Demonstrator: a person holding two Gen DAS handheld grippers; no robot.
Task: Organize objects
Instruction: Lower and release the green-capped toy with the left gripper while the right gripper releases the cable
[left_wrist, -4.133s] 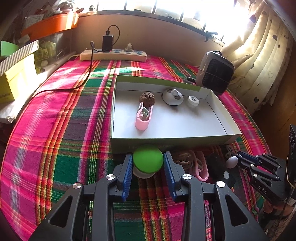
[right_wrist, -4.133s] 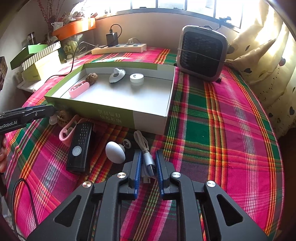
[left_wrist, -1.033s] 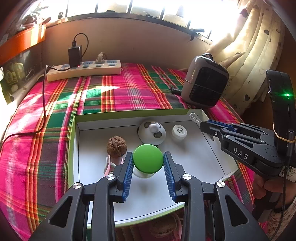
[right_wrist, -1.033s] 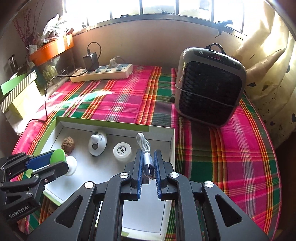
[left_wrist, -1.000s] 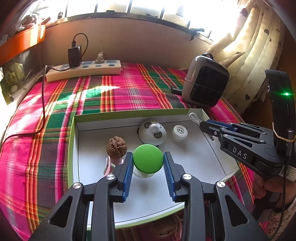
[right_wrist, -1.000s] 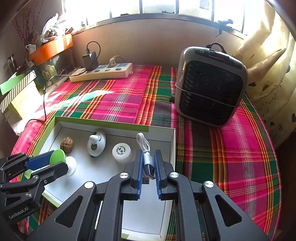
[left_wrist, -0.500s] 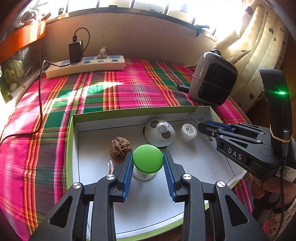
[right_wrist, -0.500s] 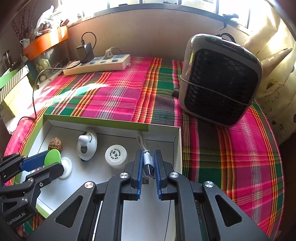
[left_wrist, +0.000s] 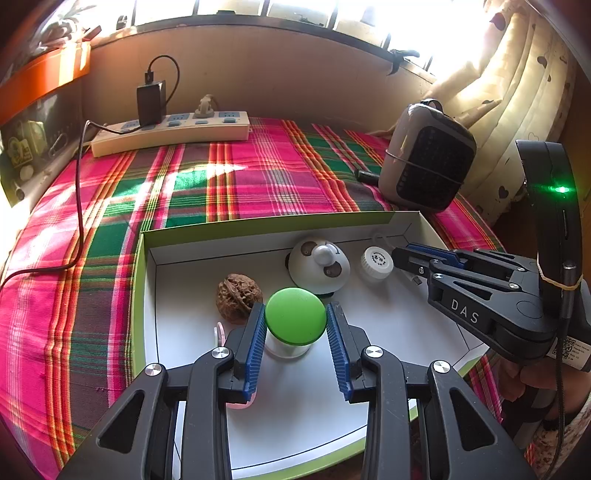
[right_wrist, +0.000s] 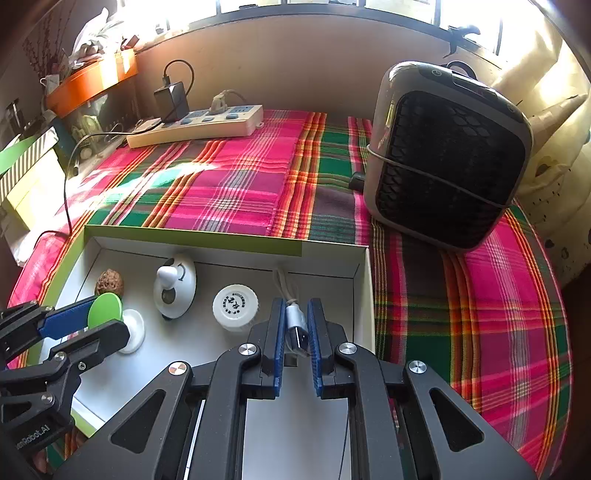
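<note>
Left wrist view: the left hand-held gripper (left_wrist: 295, 325) is clamped on a green-capped white button-shaped object (left_wrist: 295, 314) above the floor of the shallow white cardboard box with a green rim (left_wrist: 258, 221). A brown walnut (left_wrist: 238, 297) lies just left of it, and a white dome-shaped gadget (left_wrist: 319, 266) sits just behind.

The right hand-held gripper (right_wrist: 295, 332) is clamped on a silver USB cable plug (right_wrist: 295, 326) near the box's right wall, just beside a white round cap (right_wrist: 235, 305). Bare box floor lies nearest the camera. A grey fan heater (right_wrist: 443, 158) stands on the plaid-clothed table (right_wrist: 240, 184), clear of the box.
</note>
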